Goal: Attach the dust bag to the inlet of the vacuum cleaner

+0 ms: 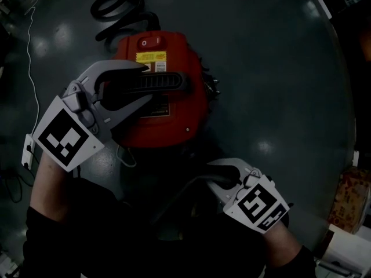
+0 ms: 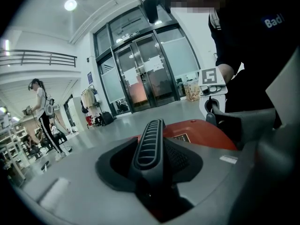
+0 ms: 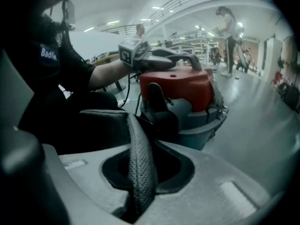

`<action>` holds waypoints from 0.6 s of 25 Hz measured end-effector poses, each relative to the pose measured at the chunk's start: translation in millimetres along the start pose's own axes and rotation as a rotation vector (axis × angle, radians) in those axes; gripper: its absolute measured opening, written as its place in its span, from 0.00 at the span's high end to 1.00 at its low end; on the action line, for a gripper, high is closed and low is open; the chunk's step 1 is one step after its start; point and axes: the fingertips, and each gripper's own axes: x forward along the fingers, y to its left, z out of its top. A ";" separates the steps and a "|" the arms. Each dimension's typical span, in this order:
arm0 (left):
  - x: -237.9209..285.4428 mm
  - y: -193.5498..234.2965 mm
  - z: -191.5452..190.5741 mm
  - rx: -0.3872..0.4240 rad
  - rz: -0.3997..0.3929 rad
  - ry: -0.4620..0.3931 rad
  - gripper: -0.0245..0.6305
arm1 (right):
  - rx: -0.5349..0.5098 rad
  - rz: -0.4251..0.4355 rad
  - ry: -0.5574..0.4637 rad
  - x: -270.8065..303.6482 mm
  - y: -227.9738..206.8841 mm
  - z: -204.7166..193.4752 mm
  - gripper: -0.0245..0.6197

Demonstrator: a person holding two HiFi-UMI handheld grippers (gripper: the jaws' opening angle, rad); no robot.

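The vacuum cleaner [image 1: 174,117] has a red top with a black ribbed carrying handle [image 1: 165,83]. My left gripper [image 1: 149,83] is shut on that handle, which runs between its jaws in the left gripper view [image 2: 149,146]. Below and right of the vacuum, my right gripper [image 1: 210,175] is shut on a grey dotted fabric strip [image 3: 140,168], apparently the dust bag's edge; the strip [image 1: 177,198] trails toward my body. In the right gripper view the vacuum's red top [image 3: 176,86], grey drum [image 3: 201,123] and black front fitting [image 3: 159,109] stand just ahead.
A black hose [image 1: 116,7] coils on the dark floor behind the vacuum. A white power strip [image 1: 26,149] and thin cable lie at the left. A box [image 1: 348,198] stands at the right edge. A person [image 2: 43,116] walks far off near glass doors [image 2: 140,76].
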 end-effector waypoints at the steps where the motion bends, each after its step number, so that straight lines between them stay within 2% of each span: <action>1: -0.1 0.1 -0.2 -0.001 0.002 0.002 0.74 | 0.046 0.006 -0.010 0.3 -1.2 -0.4 0.88; 4: 0.4 0.2 0.1 -0.003 0.005 0.003 0.74 | 0.133 -0.011 -0.034 0.0 -3.4 -1.8 0.88; 6: 0.7 0.1 0.6 0.002 0.003 0.001 0.74 | 0.134 -0.028 -0.031 0.3 -3.2 -1.6 0.88; 8: 0.4 0.1 0.8 0.006 0.002 0.001 0.74 | 0.068 -0.043 -0.003 0.9 -1.7 0.0 0.88; 15: -0.1 0.0 0.1 -0.006 0.001 0.004 0.74 | -0.272 -0.105 0.121 -0.8 -1.6 0.1 0.85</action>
